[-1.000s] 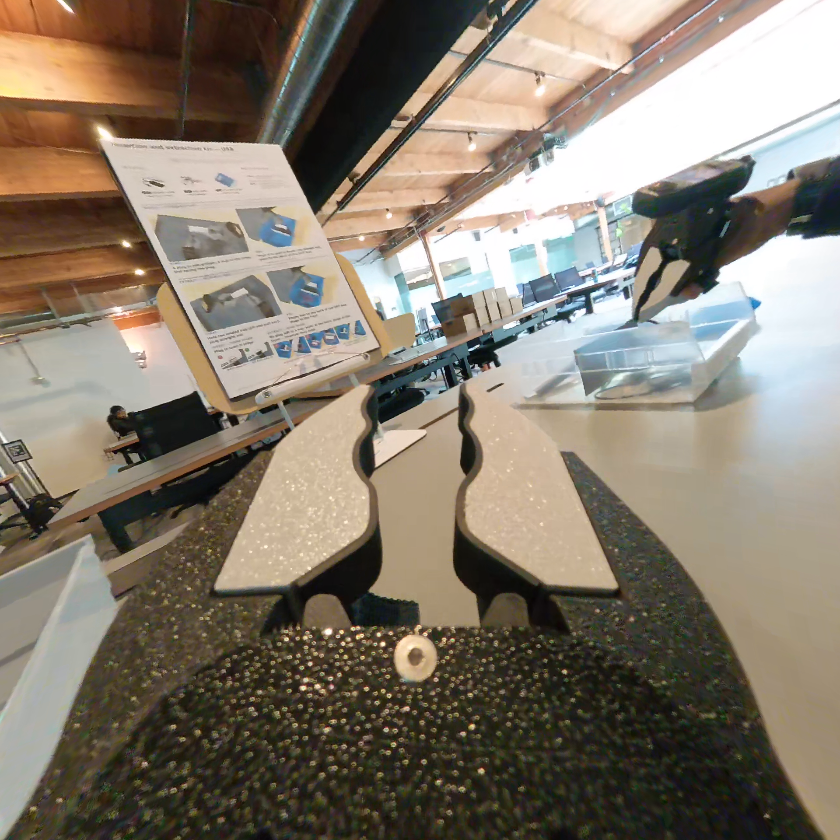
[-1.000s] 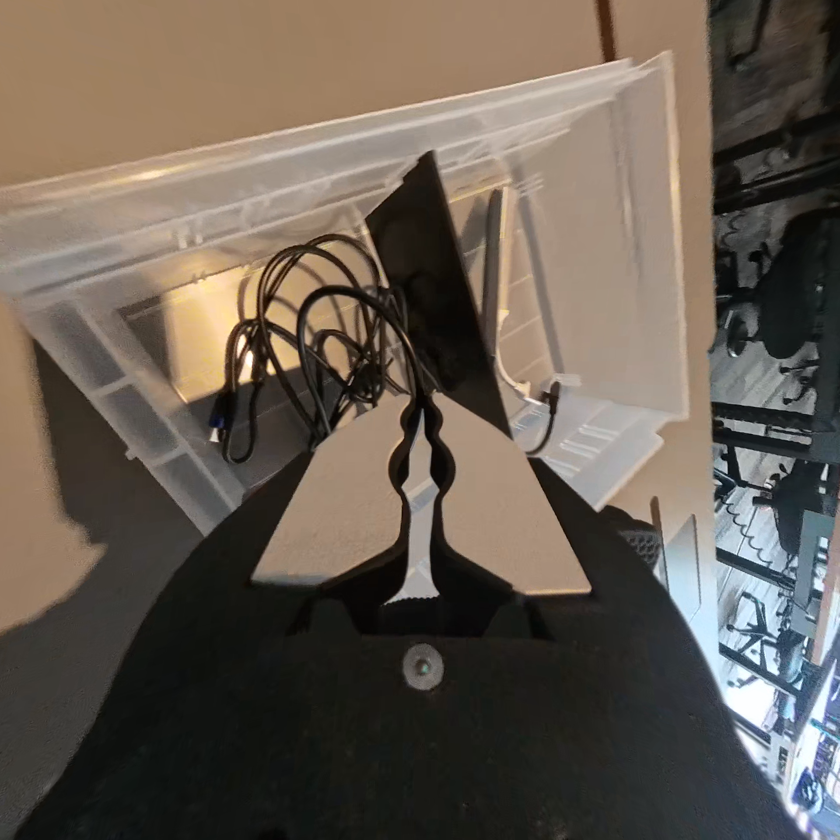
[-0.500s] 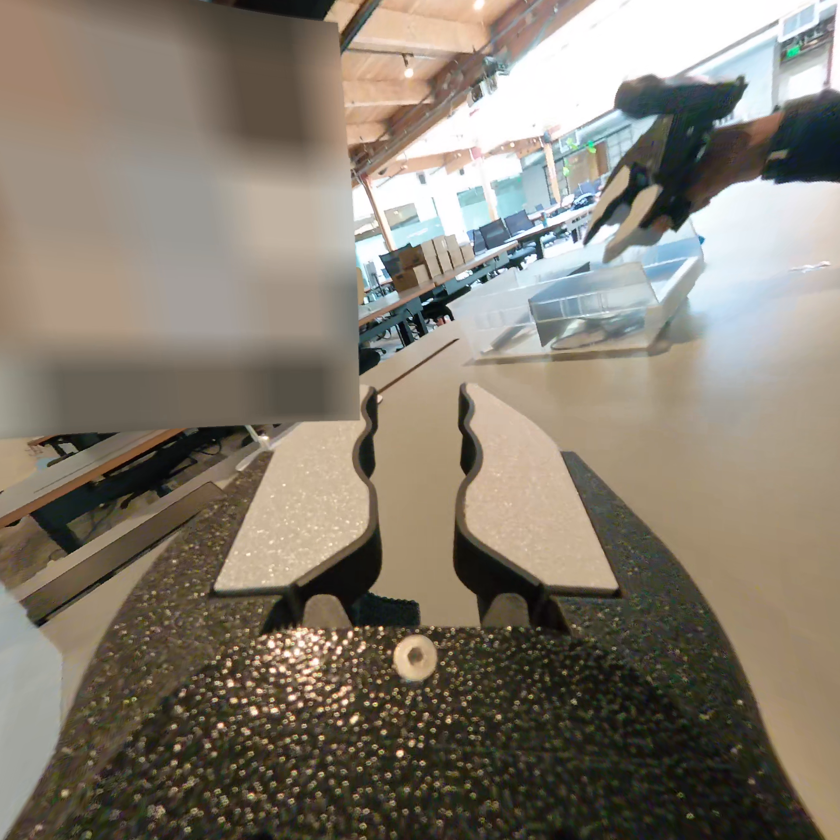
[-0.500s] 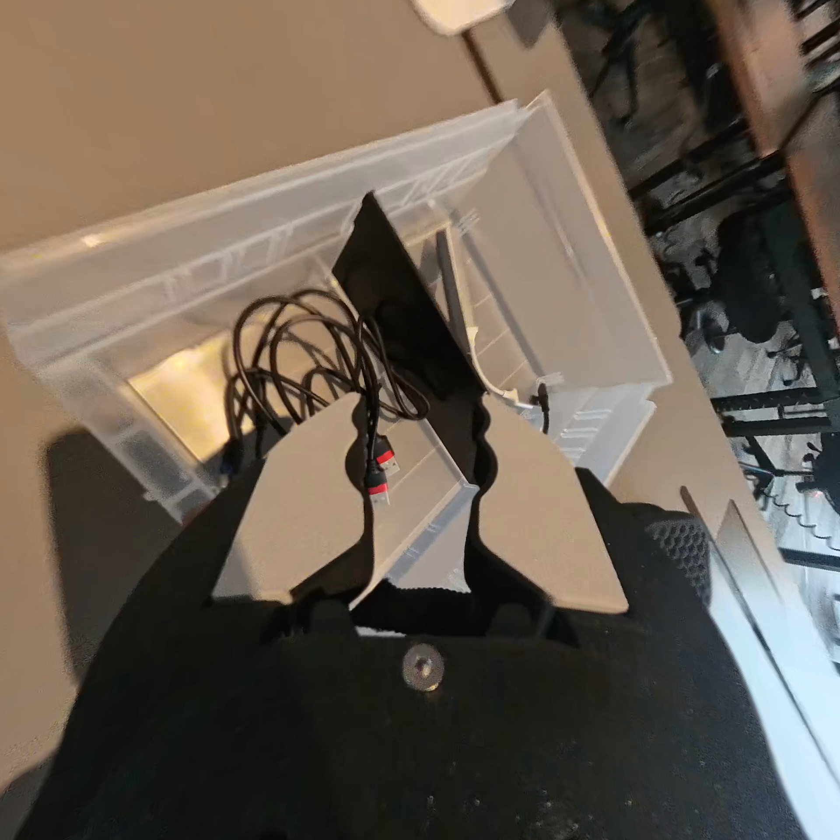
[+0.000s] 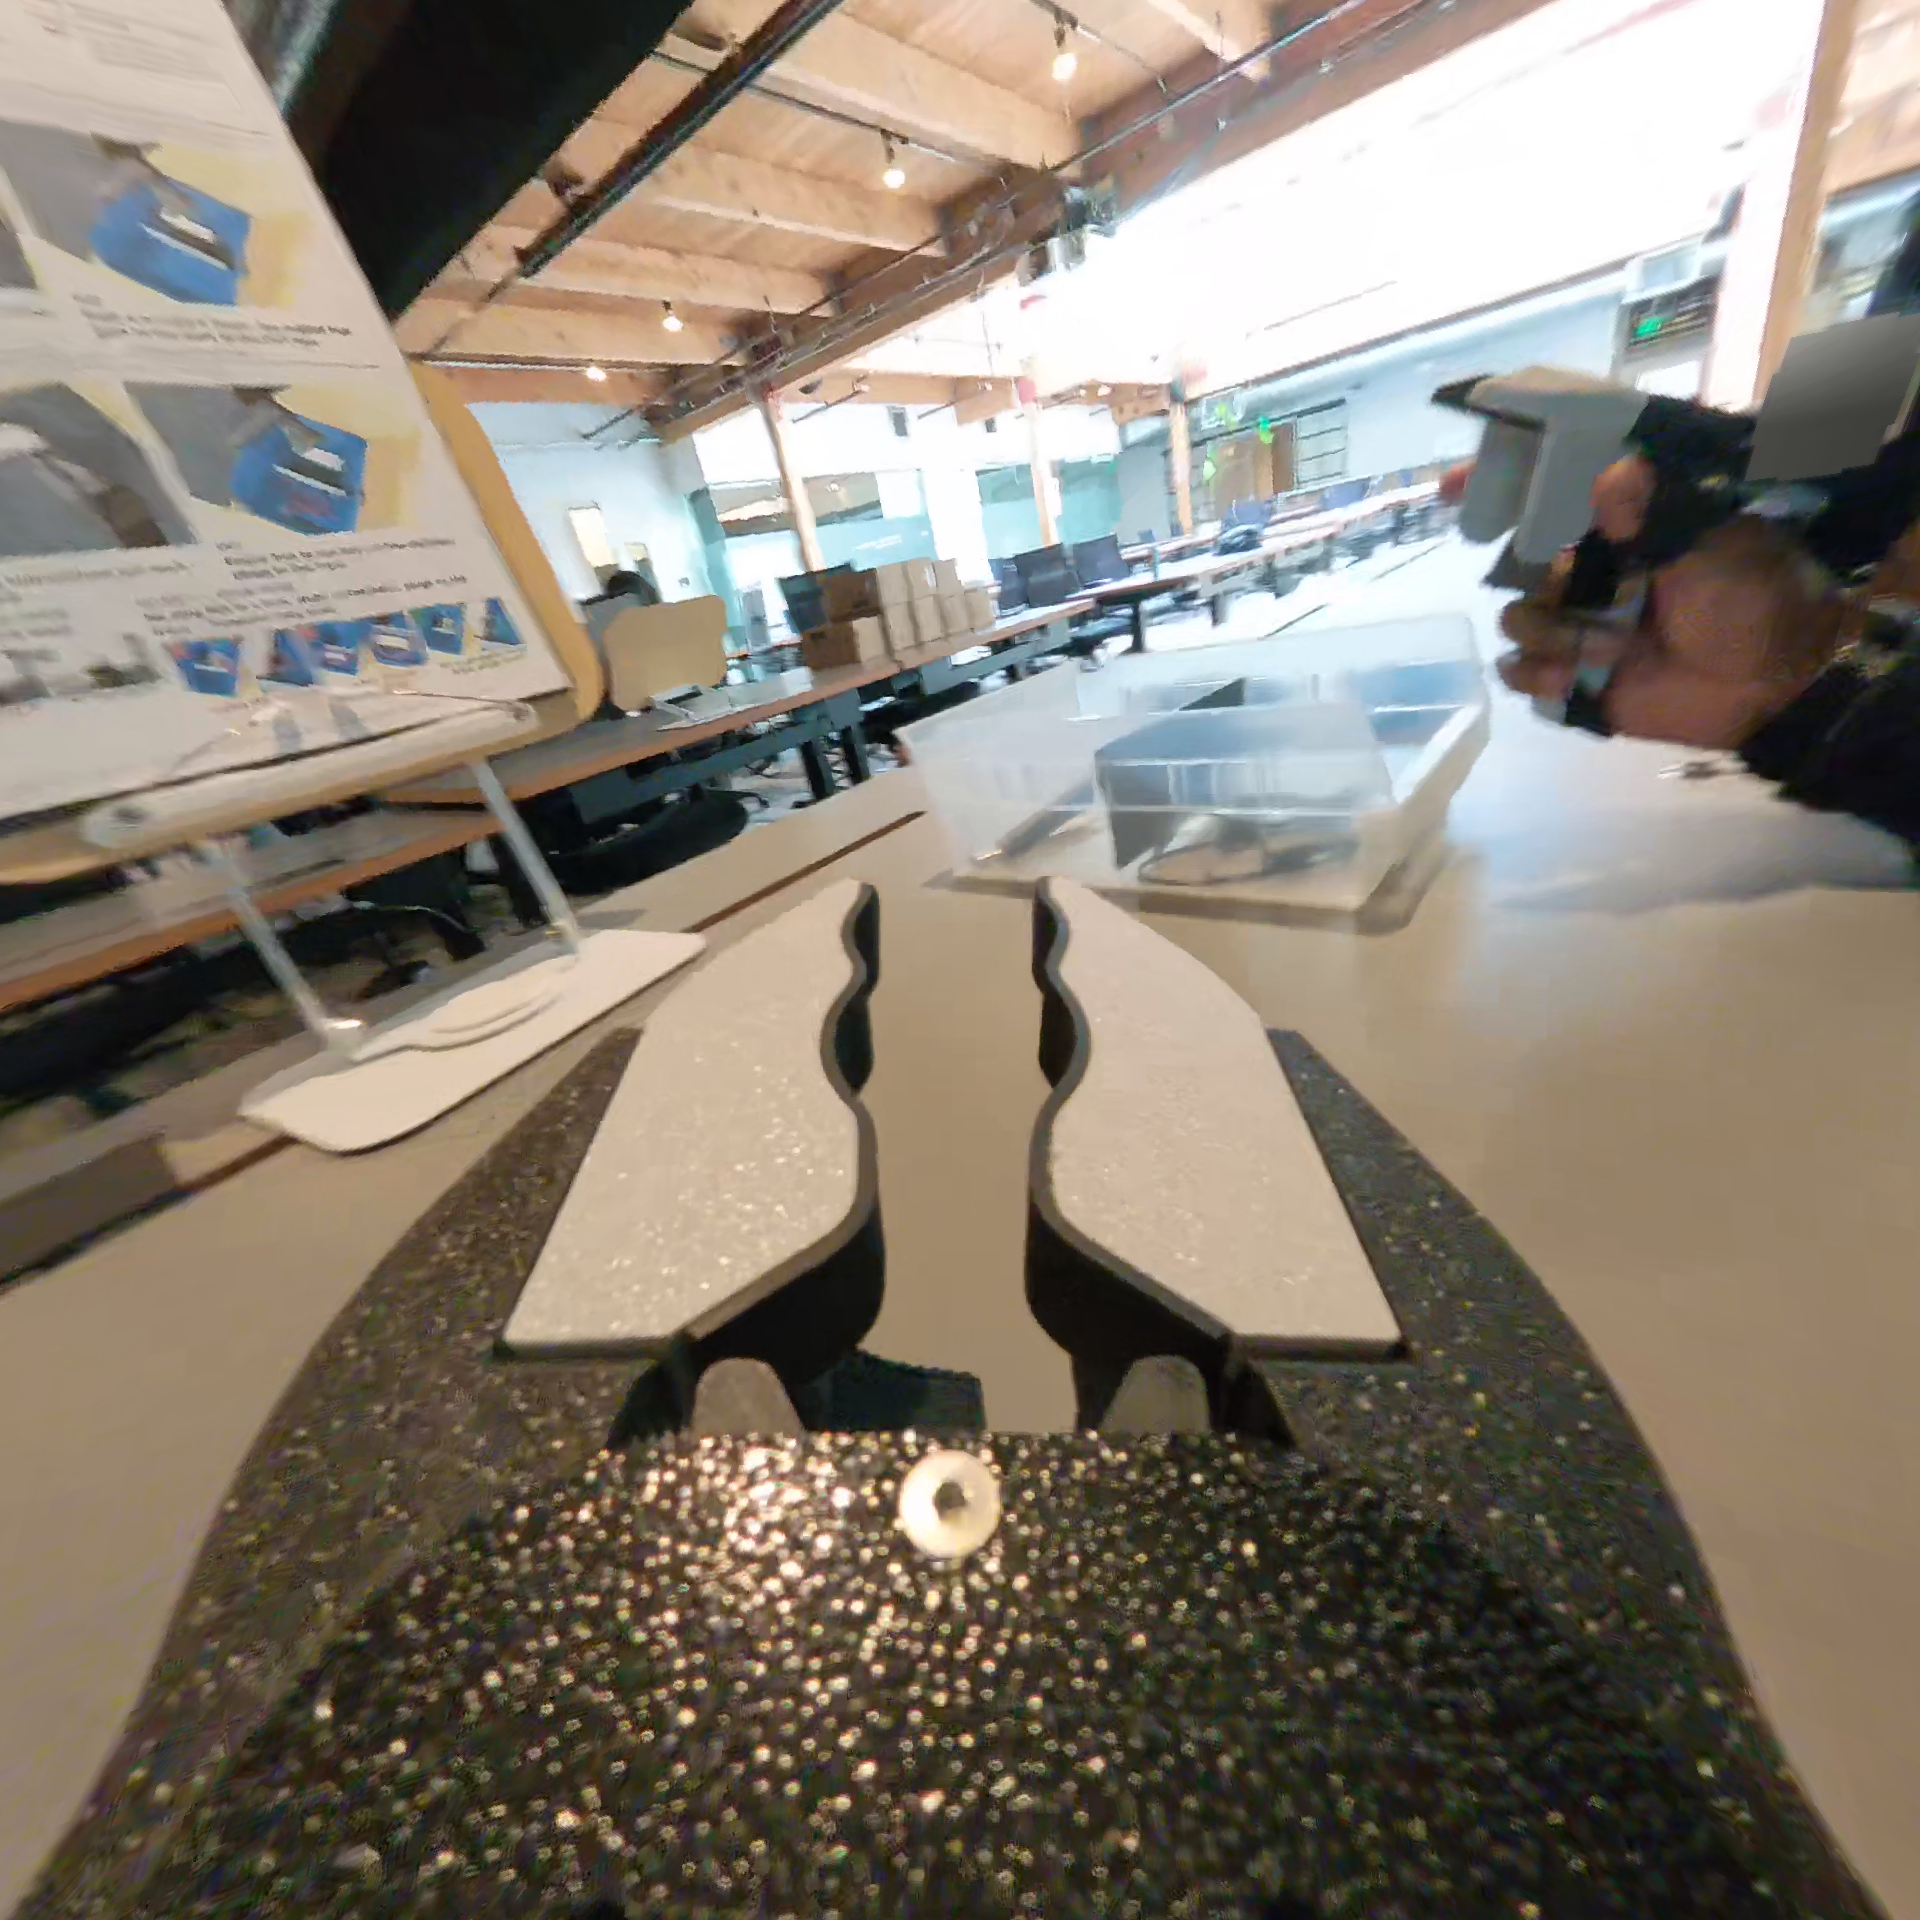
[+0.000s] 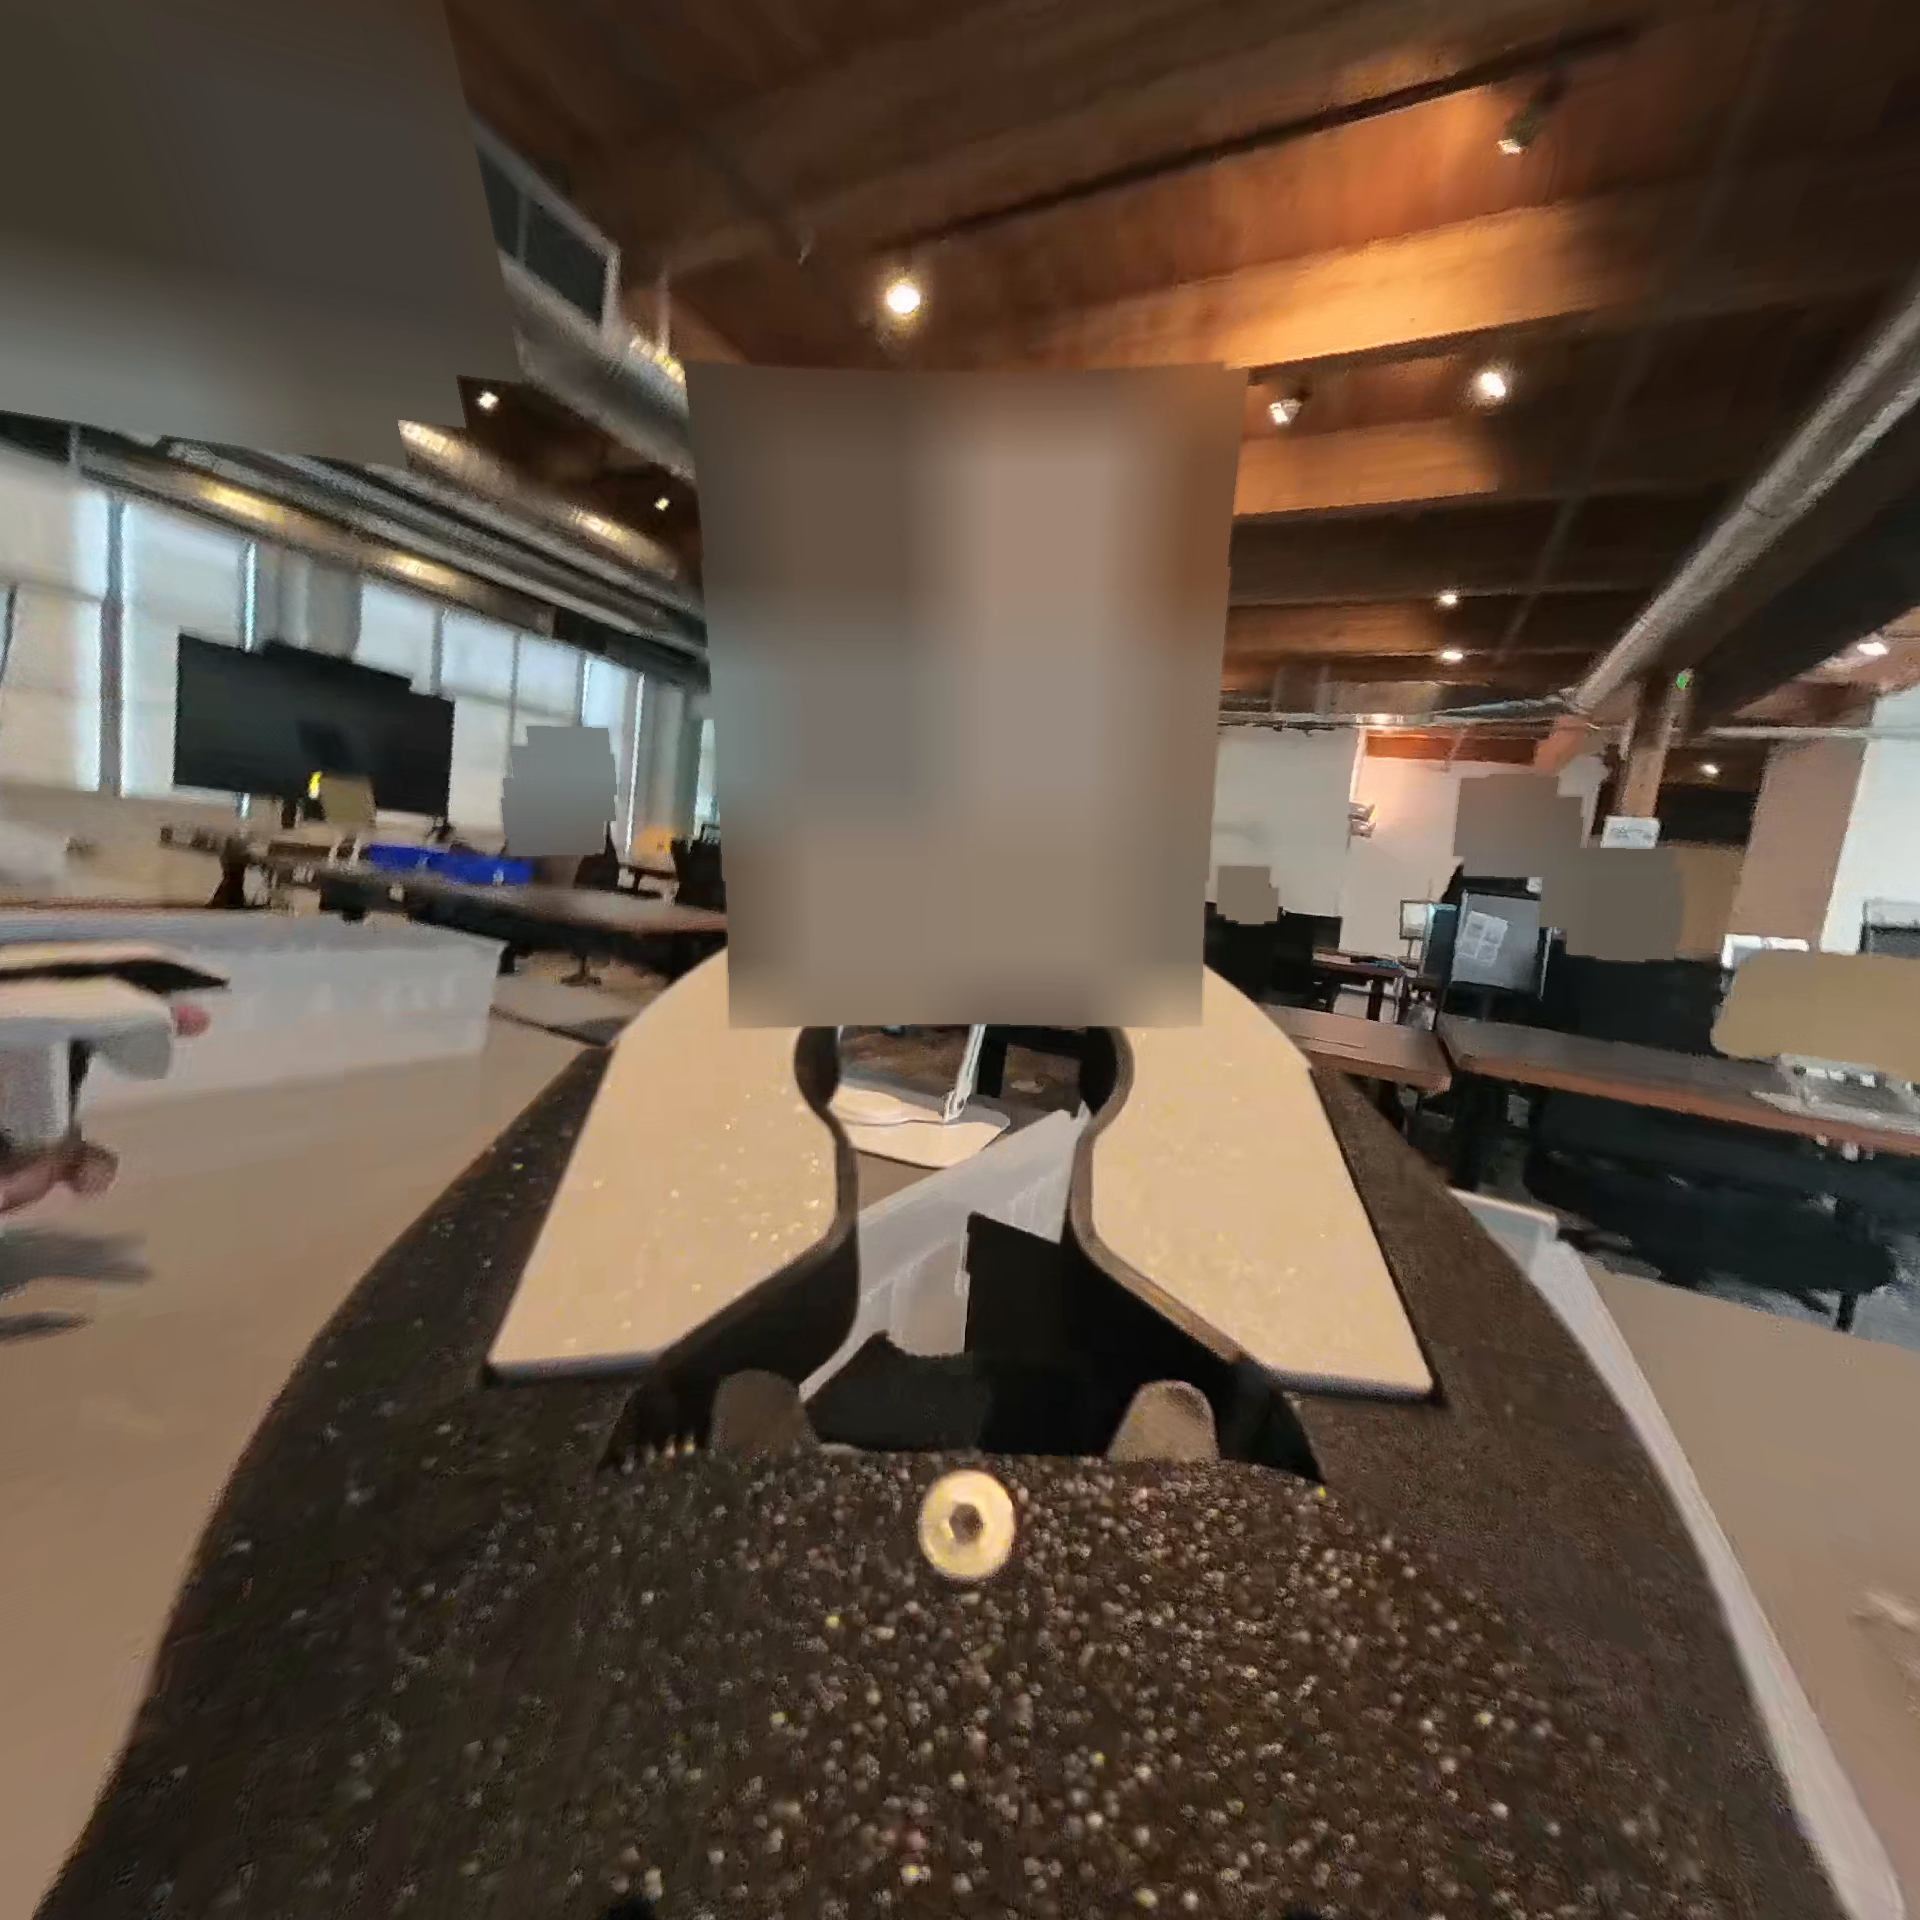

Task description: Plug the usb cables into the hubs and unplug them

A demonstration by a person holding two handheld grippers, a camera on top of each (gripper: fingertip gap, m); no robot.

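Left wrist view: the left gripper, jaws apart and empty, sits low over the table, short of the clear bin. The instruction stand left of the bin narrows that side; the right lies open.

Right wrist view: the right gripper, jaws spread and empty, hangs just above the bin's wall. No cable or hub shows; dipping blindly could catch the rim.

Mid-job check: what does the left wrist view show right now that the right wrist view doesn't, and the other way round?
Only the left wrist view shows the instruction sheet on its stand, the clear bin's full outline on the table, and the right gripper raised beside the bin in a hand. Only the right wrist view shows a wall screen and a clear tub at left. Both show their own gripper open and empty: the left gripper, the right.
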